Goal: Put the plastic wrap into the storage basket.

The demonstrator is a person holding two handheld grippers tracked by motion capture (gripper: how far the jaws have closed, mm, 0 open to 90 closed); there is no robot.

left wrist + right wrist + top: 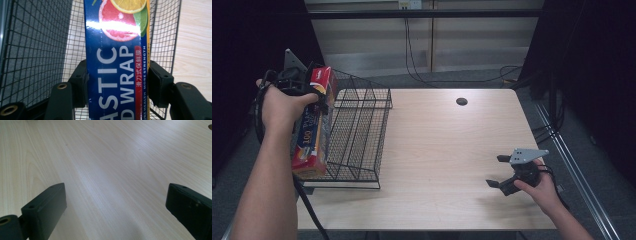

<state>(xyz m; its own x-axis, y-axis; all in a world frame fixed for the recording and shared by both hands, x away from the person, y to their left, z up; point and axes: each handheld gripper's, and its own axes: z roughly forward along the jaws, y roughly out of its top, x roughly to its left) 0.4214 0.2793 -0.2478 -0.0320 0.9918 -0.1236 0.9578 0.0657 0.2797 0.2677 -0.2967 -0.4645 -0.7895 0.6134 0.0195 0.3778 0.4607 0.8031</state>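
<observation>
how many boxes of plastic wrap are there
1: the plastic wrap box is clamped in the left gripper over the wire rack at the table's left.

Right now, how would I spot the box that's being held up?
Find the wooden table, then the black wire rack on its left side. Over the rack's left edge, the left hand-held gripper clamps a long plastic wrap box: blue and red, with citrus slices pictured.

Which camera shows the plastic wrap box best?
The left gripper view: the box sits close up, its lettering readable, pinched between the left tongs over the wire rack. The high view shows the box small and at an angle. The right gripper view looks across the bare table.
</observation>
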